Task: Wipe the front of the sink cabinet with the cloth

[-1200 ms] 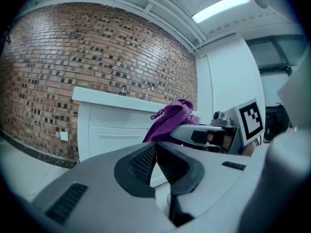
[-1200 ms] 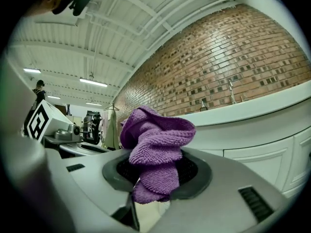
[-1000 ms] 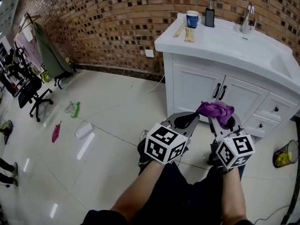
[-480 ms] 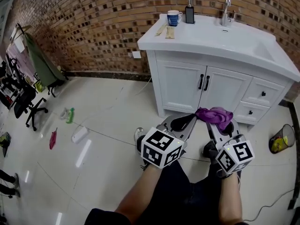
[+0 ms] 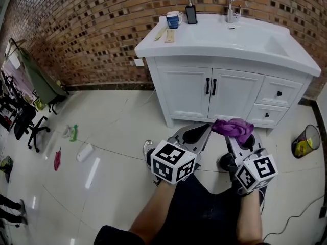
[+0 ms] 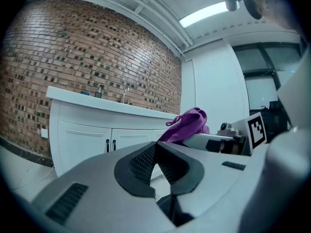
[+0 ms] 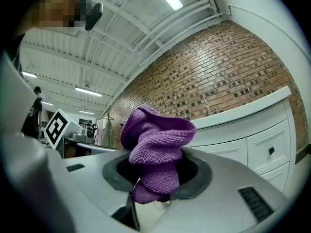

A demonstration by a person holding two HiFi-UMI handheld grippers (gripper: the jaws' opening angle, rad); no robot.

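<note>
The white sink cabinet (image 5: 232, 93) stands against the brick wall, with two doors and black handles (image 5: 210, 86) and drawers at its right. A bunched purple cloth (image 5: 234, 127) (image 7: 154, 152) is pinched in my right gripper (image 5: 241, 136), whose jaws are shut on it a short way in front of the cabinet's base. My left gripper (image 5: 196, 132) sits beside it on the left, its jaws shut with nothing between them. In the left gripper view the cloth (image 6: 187, 125) shows to the right, with the cabinet doors (image 6: 109, 142) beyond.
On the countertop (image 5: 219, 37) stand a blue mug (image 5: 173, 19), a dark bottle (image 5: 191, 13) and a tap (image 5: 231, 6). A wire waste basket (image 5: 305, 142) sits on the floor at right. Bottles and litter (image 5: 74, 132) lie at left near an office chair (image 5: 20, 124).
The view has shifted so the cabinet now lies more centred and farther left. Both grippers keep their pose, the cloth still held in the right one.
</note>
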